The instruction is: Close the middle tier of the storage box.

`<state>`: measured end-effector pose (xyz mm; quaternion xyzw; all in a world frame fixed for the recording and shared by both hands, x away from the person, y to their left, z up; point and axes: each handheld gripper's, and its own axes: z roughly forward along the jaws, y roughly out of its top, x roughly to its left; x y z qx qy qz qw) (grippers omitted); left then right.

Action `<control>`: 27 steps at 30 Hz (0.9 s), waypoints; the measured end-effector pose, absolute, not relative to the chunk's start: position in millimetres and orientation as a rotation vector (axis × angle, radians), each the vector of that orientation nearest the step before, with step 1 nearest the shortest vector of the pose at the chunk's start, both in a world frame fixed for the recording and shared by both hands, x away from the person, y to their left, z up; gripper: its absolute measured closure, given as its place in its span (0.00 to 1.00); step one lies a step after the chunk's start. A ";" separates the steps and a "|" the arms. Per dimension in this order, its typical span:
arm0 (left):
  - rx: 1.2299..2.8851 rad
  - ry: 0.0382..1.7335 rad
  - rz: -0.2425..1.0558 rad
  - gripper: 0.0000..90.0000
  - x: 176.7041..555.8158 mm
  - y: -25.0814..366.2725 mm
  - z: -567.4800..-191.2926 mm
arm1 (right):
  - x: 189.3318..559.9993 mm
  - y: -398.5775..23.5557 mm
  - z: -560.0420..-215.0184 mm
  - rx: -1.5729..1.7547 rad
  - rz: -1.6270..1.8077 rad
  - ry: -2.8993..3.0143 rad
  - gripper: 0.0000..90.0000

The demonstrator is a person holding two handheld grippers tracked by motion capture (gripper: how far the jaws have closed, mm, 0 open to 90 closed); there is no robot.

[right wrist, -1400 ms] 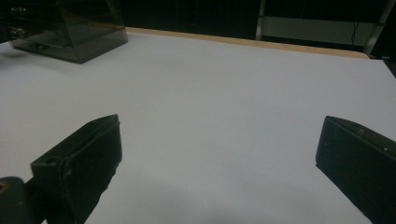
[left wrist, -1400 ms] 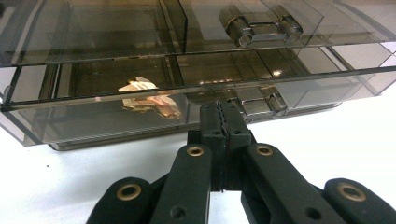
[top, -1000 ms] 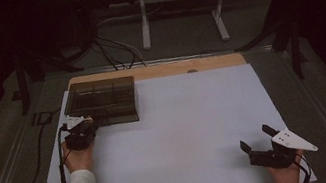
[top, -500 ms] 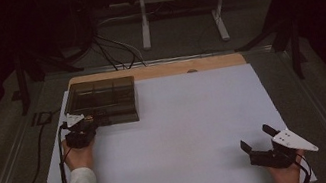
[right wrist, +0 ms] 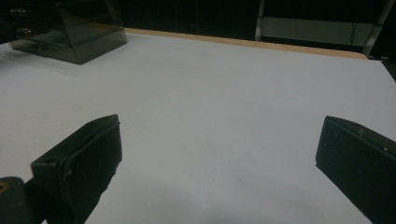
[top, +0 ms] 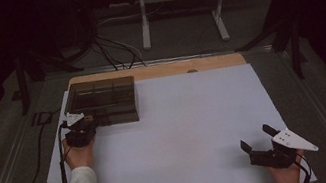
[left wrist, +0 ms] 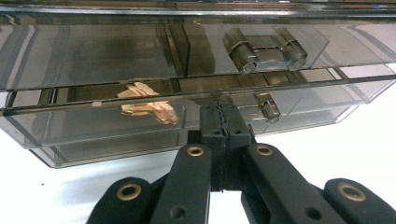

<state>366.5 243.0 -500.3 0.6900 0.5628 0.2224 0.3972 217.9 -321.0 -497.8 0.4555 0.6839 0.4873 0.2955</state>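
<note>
The left gripper (left wrist: 219, 122) has its jaws pressed tight together, tips right up against the front lip of the box's lid; whether a thin edge of the lid is pinched between them I cannot tell, but that placement looks meant for lifting or steadying the lid at its front edge near the latch (left wrist: 265, 49). The box (top: 102, 101) is smoky, see-through plastic, low and flat, split inside into compartments by dividers, with a small pale, tan item (left wrist: 147, 103) lying in one of them. It sits at the far left of the white mat (top: 199, 136), close to the wooden strip (top: 216, 61) along the mat's back edge. The right gripper (top: 263, 145) rests well apart at the near right corner, jaws spread wide over bare mat, apparently waiting.
</note>
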 end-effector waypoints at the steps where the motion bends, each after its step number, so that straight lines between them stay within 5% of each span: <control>1: 1.747 1.427 0.564 1.00 366.5 242.8 -500.3 | 217.9 -321.0 -497.9 1.212 1.296 1.819 0.01; 27: 1.730 1.435 0.559 1.00 369.9 243.2 -502.8 | 217.8 -320.2 -498.1 1.207 1.294 1.822 0.01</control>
